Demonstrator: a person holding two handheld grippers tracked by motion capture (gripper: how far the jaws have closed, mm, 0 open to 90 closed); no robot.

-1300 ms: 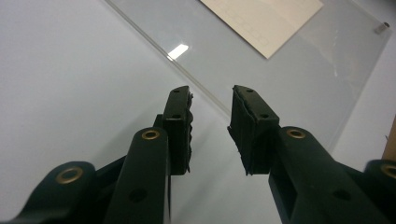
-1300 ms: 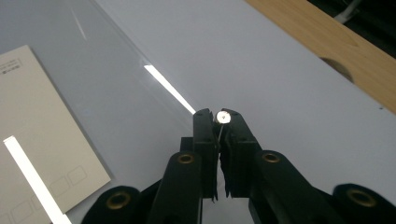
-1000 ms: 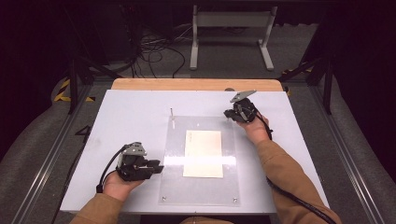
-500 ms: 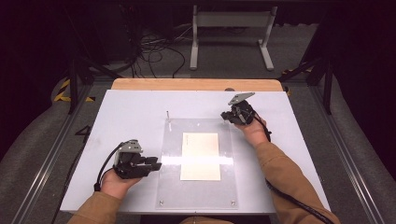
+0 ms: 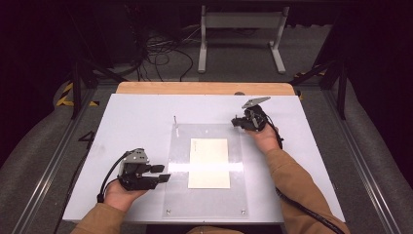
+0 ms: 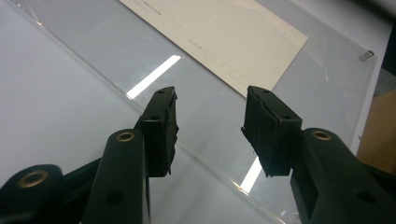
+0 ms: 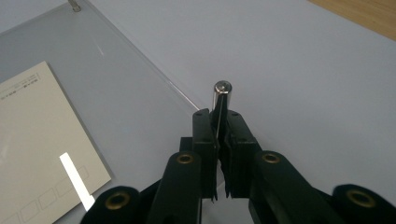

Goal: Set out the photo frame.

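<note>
A clear acrylic plate (image 5: pixel 207 195) lies flat on the white table (image 5: pixel 136 117) with a cream card (image 5: pixel 209 163) under it. My right gripper (image 7: pixel 219 116) is shut on a small silver pin (image 7: pixel 222 89) standing at the plate's far right corner (image 5: pixel 237 122). My left gripper (image 5: pixel 163 174) lies level by the plate's left edge. Its jaws have just been opening and now stand apart (image 6: pixel 210 126). Nothing is between its pads, and the plate's edge (image 6: pixel 93 70) runs below them.
Another silver pin (image 5: pixel 175 118) stands at the plate's far left corner, and small fittings (image 5: pixel 167 212) sit in the near corners. A wooden strip (image 5: pixel 204 88) borders the table's far edge. Beyond it are cables and a metal stand (image 5: pixel 241 22) on the floor.
The plate and card have slid a little to the left and nearer the person. The left gripper's jaws stand wider apart. The right gripper keeps its hold on the pin.
</note>
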